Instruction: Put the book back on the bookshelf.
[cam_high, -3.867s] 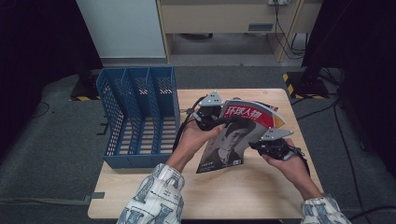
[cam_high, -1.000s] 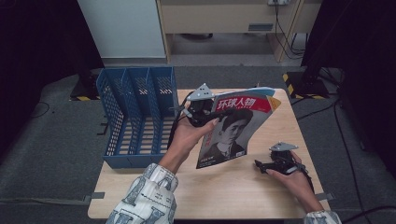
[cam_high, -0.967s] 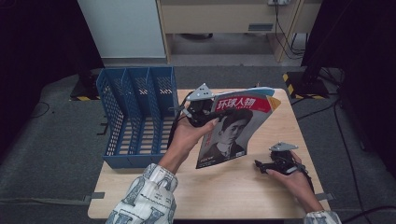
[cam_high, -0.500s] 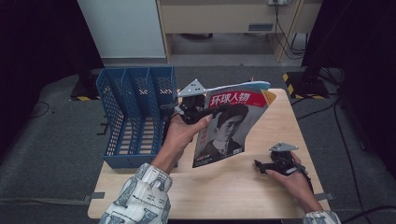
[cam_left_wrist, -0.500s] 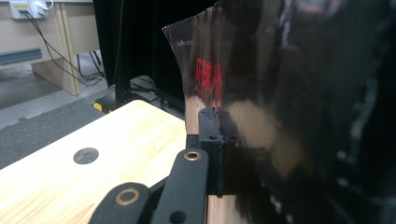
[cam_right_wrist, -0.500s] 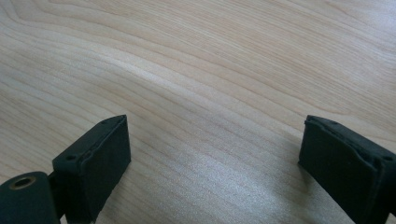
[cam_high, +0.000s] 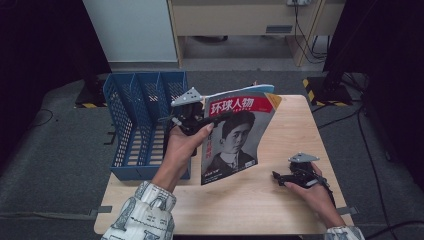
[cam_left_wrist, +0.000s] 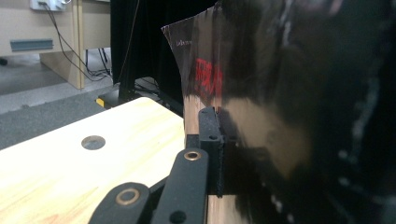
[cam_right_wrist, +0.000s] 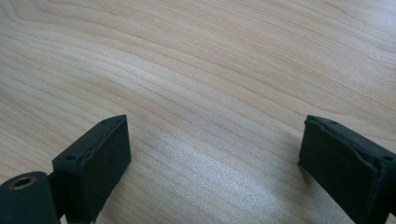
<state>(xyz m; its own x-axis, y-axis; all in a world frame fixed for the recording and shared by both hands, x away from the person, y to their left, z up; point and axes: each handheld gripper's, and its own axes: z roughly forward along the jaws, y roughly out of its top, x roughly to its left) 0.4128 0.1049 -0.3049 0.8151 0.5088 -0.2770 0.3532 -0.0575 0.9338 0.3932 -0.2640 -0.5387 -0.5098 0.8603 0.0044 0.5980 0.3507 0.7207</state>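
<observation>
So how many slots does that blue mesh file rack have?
3. The blue mesh plastic file rack at the wooden table's left edge has a left slot, a middle slot and a right slot nearest the upright glossy magazine.

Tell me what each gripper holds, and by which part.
The left gripper is shut on the magazine, pinching its left edge near the top. The right gripper holds nothing; its jaws stand open over the table.
</observation>
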